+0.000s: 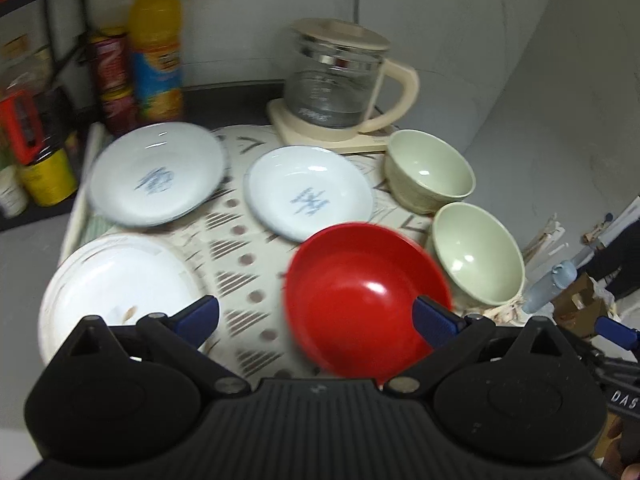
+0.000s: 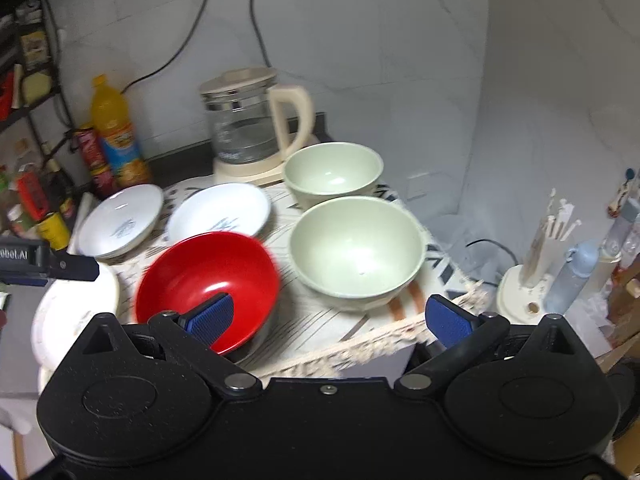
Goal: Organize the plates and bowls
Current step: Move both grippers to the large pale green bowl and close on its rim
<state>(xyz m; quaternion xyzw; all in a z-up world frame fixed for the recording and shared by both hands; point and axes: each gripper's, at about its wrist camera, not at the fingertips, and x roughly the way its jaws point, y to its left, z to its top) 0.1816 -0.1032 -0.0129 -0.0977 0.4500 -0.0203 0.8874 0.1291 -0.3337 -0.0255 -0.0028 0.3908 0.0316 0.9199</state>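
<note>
A red bowl [image 1: 360, 292] sits on the patterned cloth at the front, also in the right wrist view [image 2: 208, 276]. Two pale green bowls [image 1: 430, 170] [image 1: 478, 254] stand at the right; the right wrist view shows them too [image 2: 334, 170] [image 2: 356, 248]. Two white plates with blue marks [image 1: 156, 174] [image 1: 308, 192] lie behind, and a larger white plate [image 1: 116, 284] lies front left. My left gripper [image 1: 316, 316] is open, its right finger over the red bowl. My right gripper [image 2: 332, 316] is open, with its left finger over the red bowl's rim.
A glass kettle [image 1: 340, 80] on a cream base stands at the back. An orange juice bottle [image 1: 156, 44], a snack can [image 1: 112, 80] and shelf clutter are at the back left. A utensil holder [image 2: 536, 264] and bottles stand at the right, off the table.
</note>
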